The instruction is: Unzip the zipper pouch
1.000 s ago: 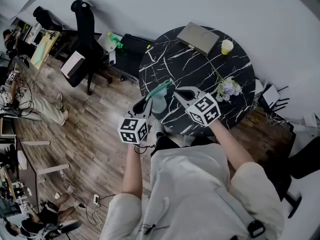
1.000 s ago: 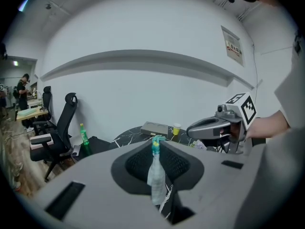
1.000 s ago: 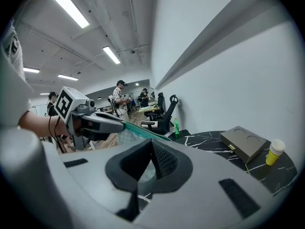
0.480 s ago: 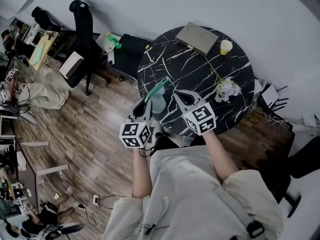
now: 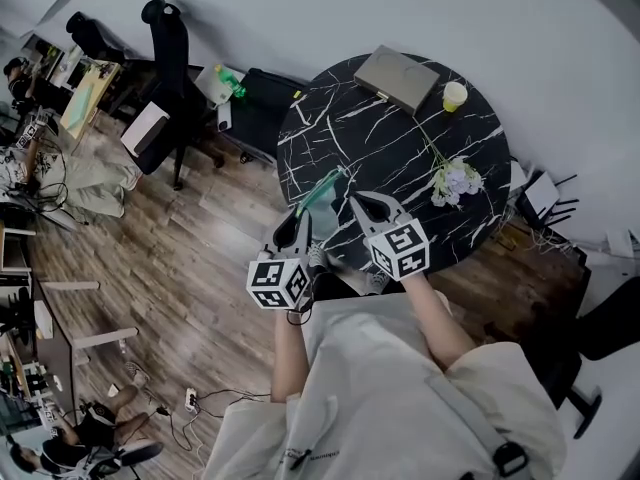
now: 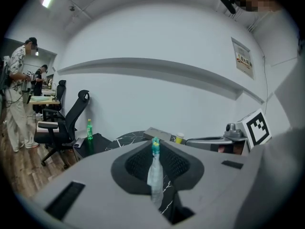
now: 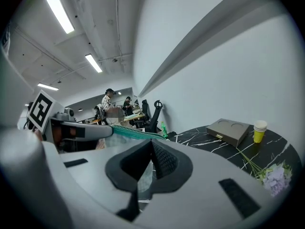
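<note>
A round black marble-patterned surface (image 5: 400, 133) is seen from above, with a flat grey box (image 5: 397, 76) set at its far edge. Over the near edge, a translucent zipper pouch (image 5: 320, 199) with a teal zip is held up: one end is clamped by the left tool (image 5: 301, 223), the other is pinched by the tightly closed right tool (image 5: 362, 206). A small yellow cup (image 5: 454, 94) stands beside the box

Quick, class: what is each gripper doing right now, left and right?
Left gripper: closed on the zipper pouch, gripping its edge.
Right gripper: closed, pinching the same zipper pouch.
</note>
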`<state>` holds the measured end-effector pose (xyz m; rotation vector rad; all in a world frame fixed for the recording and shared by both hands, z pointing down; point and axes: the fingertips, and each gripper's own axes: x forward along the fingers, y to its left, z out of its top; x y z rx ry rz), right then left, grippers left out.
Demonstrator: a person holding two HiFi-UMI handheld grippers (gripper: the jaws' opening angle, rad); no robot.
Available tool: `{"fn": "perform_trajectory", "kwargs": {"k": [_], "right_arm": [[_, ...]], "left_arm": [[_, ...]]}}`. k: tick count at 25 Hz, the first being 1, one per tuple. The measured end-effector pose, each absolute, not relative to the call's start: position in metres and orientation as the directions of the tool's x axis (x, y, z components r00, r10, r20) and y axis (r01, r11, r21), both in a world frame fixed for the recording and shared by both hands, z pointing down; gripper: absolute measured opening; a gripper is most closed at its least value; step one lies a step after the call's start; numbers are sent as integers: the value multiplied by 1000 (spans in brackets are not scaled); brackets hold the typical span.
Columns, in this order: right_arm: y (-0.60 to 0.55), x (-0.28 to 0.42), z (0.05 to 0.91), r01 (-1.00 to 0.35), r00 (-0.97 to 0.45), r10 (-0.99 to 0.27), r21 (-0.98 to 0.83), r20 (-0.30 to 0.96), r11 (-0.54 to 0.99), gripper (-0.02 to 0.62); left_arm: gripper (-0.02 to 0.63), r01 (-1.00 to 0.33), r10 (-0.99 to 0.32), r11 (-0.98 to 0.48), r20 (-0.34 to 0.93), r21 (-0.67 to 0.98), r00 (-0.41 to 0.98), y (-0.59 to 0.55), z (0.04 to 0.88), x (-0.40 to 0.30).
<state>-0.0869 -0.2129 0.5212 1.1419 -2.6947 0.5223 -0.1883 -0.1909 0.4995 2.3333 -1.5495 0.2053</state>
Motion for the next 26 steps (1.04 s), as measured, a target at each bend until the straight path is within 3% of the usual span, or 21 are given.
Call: {"fn": "perform_trajectory", "kwargs": {"k": [26], "right_arm": [[-208, -89, 525, -713, -701, -654, -257, 286, 652, 5]], "left_arm": [[57, -901, -865, -375, 267, 217, 425, -186, 489, -187]]}}
